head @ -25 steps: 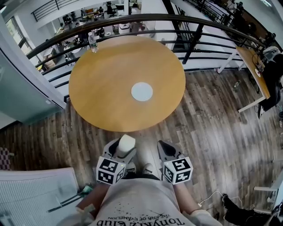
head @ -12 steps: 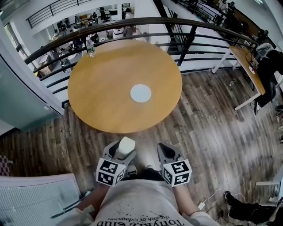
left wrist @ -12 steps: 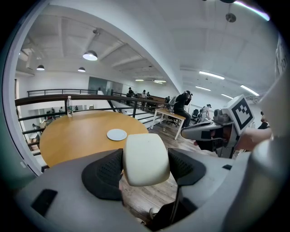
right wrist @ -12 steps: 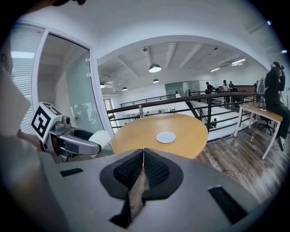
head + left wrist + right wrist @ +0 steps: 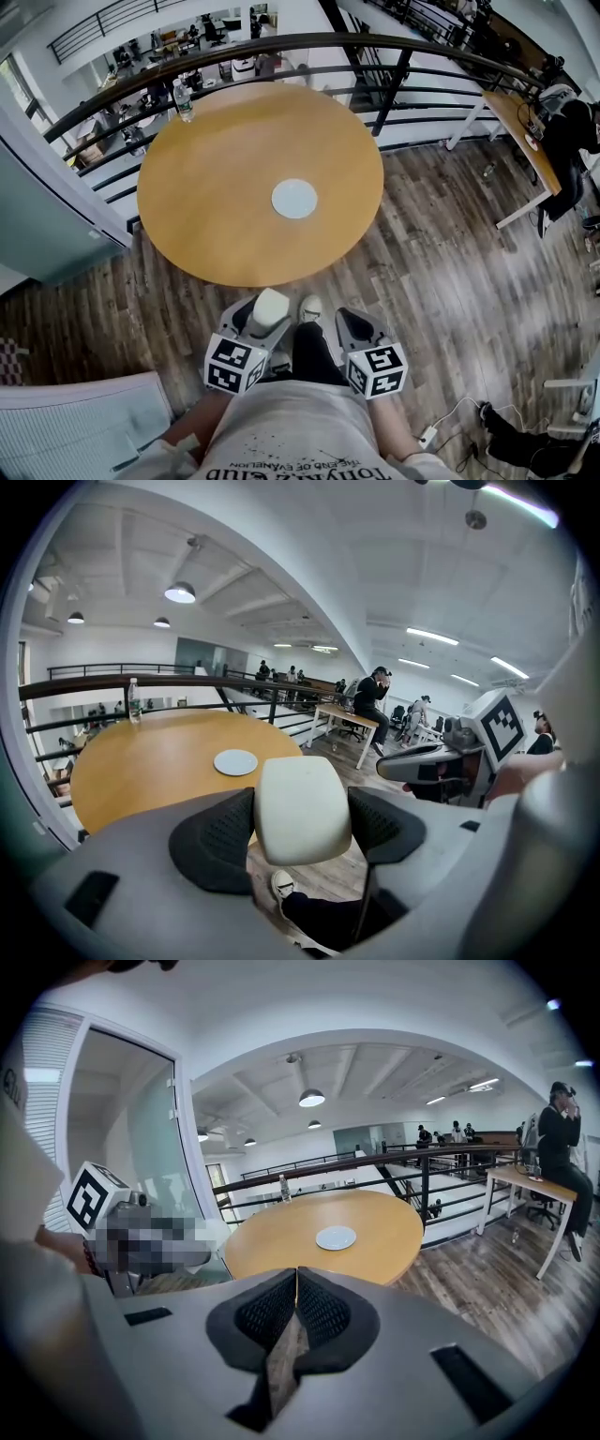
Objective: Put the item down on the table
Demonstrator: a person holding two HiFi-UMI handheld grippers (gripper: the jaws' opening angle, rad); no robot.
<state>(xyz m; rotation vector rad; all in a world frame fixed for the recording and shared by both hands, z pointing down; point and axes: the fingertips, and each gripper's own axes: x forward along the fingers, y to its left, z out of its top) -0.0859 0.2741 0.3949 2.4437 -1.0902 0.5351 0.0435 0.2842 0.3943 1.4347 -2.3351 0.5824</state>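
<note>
My left gripper (image 5: pixel 264 317) is shut on a cream white block (image 5: pixel 268 310), which fills the gap between the black pads (image 5: pixel 217 836) in the left gripper view, where the block (image 5: pixel 302 808) stands upright. My right gripper (image 5: pixel 353 323) is shut with nothing in it; its pads (image 5: pixel 317 1311) meet. Both are held close to my body, short of the round wooden table (image 5: pixel 216 206). A white disc (image 5: pixel 294 198) lies near the table's middle, also seen as the disc (image 5: pixel 235 761) and disc (image 5: pixel 336 1237).
A water bottle (image 5: pixel 184 100) stands at the table's far left edge. A dark curved railing (image 5: pixel 394 80) runs behind the table. A long desk (image 5: pixel 521 141) stands at the right. A shoe (image 5: pixel 309 308) steps on the wood floor between the grippers.
The table has drawn slightly nearer and shifted left in the head view. A foot has stepped forward between the grippers. Both grippers hold as before.
</note>
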